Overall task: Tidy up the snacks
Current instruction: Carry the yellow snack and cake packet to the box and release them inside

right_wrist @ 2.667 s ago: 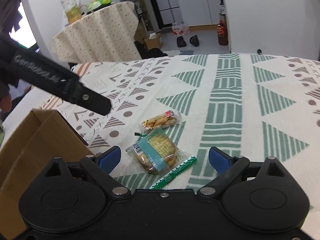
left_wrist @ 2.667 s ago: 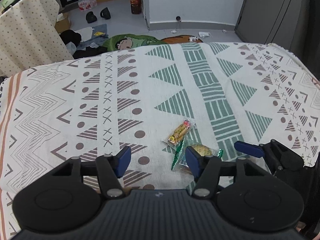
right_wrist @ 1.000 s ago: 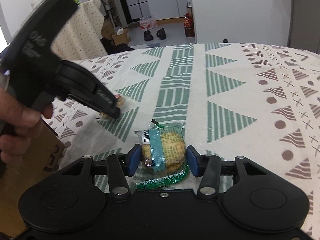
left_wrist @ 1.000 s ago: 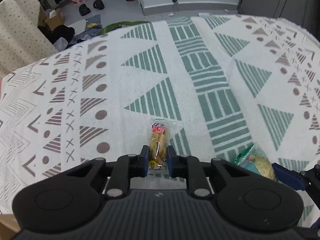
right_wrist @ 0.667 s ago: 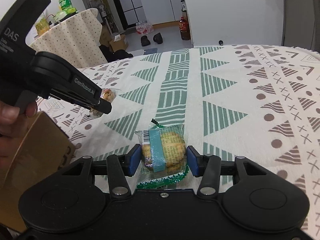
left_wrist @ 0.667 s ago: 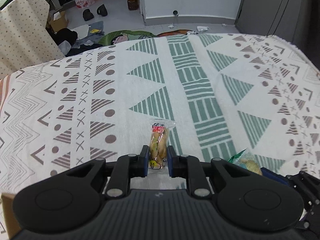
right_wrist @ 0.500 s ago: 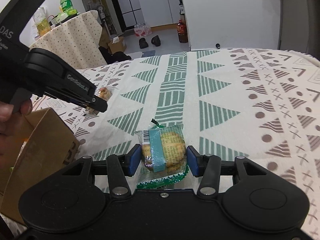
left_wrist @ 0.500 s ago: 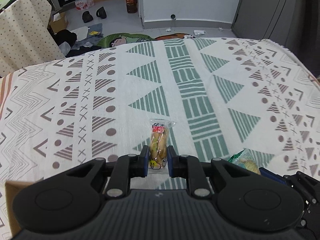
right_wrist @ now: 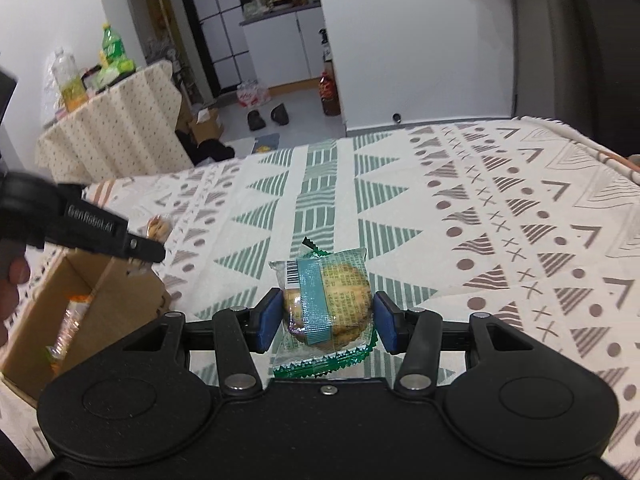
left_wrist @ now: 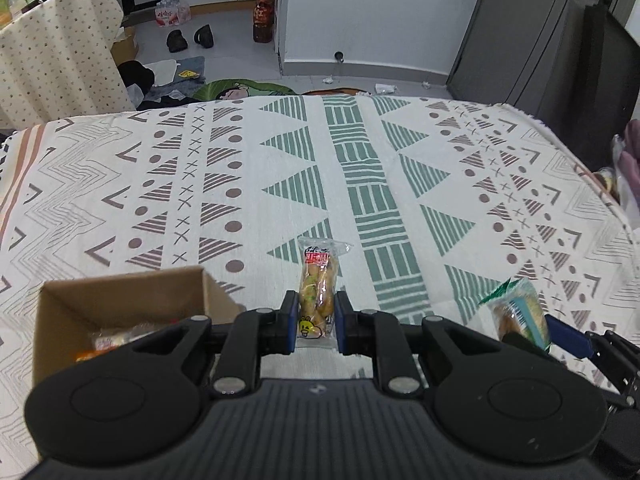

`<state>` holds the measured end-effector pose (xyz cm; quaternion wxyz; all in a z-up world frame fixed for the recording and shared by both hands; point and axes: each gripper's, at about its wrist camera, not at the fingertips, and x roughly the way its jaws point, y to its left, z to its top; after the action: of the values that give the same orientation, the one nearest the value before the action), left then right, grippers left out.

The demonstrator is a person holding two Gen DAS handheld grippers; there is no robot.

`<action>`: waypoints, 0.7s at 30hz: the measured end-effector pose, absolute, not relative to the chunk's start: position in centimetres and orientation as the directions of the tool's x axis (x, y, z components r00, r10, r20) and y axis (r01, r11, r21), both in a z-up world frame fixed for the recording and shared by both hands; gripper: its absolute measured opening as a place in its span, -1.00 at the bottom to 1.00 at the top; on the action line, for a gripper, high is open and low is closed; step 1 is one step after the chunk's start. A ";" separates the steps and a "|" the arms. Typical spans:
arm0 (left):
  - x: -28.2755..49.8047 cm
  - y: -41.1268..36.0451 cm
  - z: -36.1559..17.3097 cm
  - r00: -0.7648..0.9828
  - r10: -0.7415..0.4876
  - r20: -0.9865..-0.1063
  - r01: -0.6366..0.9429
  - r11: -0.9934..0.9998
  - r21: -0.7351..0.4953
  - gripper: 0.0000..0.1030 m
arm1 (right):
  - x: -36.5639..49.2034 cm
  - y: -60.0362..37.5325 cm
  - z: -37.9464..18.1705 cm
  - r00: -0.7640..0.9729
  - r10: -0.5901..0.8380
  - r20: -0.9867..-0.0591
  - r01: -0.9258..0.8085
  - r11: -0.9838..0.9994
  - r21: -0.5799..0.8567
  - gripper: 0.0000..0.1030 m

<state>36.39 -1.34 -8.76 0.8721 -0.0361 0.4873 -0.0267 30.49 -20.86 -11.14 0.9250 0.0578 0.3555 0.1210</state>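
While left tongs (left_wrist: 316, 322) pinch a snack stick (left_wrist: 317, 295), right tongs (right_wrist: 327, 321) clamp a cookie packet (right_wrist: 326, 300).

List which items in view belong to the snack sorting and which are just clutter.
Job:
- left gripper, shut on long snack pack
- right gripper, shut on biscuit pack
- cardboard box, snacks inside

Clutter:
- green bottle
- shoes
- dark bottle
- patterned tablecloth

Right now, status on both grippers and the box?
Left gripper shut on long snack pack. Right gripper shut on cookie pack. Cardboard box open, snacks already inside. Nothing blocking it.
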 end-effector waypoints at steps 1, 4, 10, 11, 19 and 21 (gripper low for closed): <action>36.0 -1.3 -8.5 0.528 -0.086 -0.845 0.012 0.996 -0.094 -0.66 | 30.2 -20.9 -10.9 0.724 0.263 -0.638 -0.177 0.964 0.197 -0.07; 34.9 -0.8 -7.3 0.545 -0.098 -0.833 0.011 0.994 -0.110 -0.66 | 29.5 -20.7 -10.0 0.738 0.257 -0.624 -0.163 0.965 0.204 -0.07; 32.8 0.6 -4.6 0.582 -0.104 -0.807 0.004 0.992 -0.126 -0.66 | 28.2 -19.9 -8.5 0.751 0.256 -0.609 -0.145 0.963 0.226 -0.07; 32.4 0.9 -4.2 0.587 -0.107 -0.802 0.007 0.992 -0.127 -0.66 | 27.9 -19.8 -8.3 0.752 0.257 -0.607 -0.143 0.963 0.230 -0.07; 29.6 2.9 -1.2 0.627 -0.118 -0.770 0.000 0.988 -0.152 -0.66 | 26.6 -17.5 -5.5 0.773 0.267 -0.576 -0.154 0.959 0.238 -0.07; 29.0 3.5 -0.7 0.637 -0.122 -0.762 -0.002 0.987 -0.159 -0.66 | 26.2 -16.9 -4.8 0.779 0.270 -0.565 -0.164 0.959 0.231 -0.07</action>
<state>29.02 3.48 -0.67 0.9017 -0.0725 0.4250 -0.0332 26.22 -16.90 -4.75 0.9394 0.0848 0.3113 0.1156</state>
